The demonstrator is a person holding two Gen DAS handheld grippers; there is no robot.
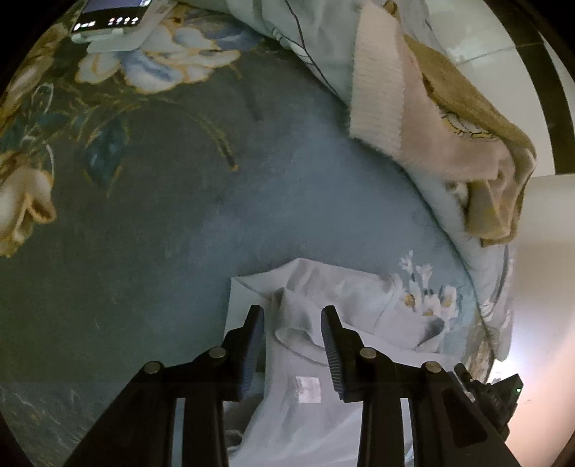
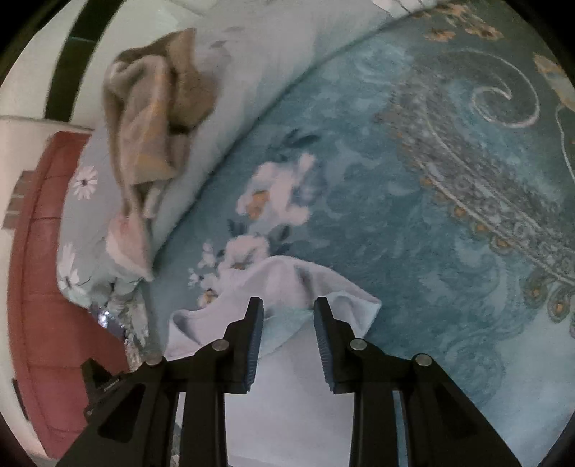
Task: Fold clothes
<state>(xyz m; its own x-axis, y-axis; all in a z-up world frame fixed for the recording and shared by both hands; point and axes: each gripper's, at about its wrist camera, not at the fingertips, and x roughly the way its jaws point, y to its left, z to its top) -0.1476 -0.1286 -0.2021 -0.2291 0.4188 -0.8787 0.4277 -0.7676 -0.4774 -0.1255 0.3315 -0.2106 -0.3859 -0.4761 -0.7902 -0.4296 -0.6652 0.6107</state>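
A pale grey garment (image 1: pixel 298 424) lies rumpled on a blue flowered bedspread (image 1: pixel 179 251). A white label (image 1: pixel 307 389) shows on it. My left gripper (image 1: pixel 291 310) hangs just above the garment's raised fold with its jaws apart, and the pads do not press the cloth. In the right wrist view the same garment (image 2: pixel 287 377) ends in a bunched edge (image 2: pixel 287 276). My right gripper (image 2: pixel 288 301) stands open over that edge and holds nothing.
A heap of beige and pink clothes (image 1: pixel 467 143) (image 2: pixel 154 118) rests on a rolled light quilt (image 1: pixel 323 54) (image 2: pixel 251 72) along the bed's edge. A phone-like device (image 1: pixel 111 18) lies at the far side. Red padded furniture (image 2: pixel 46 251) stands beyond the quilt.
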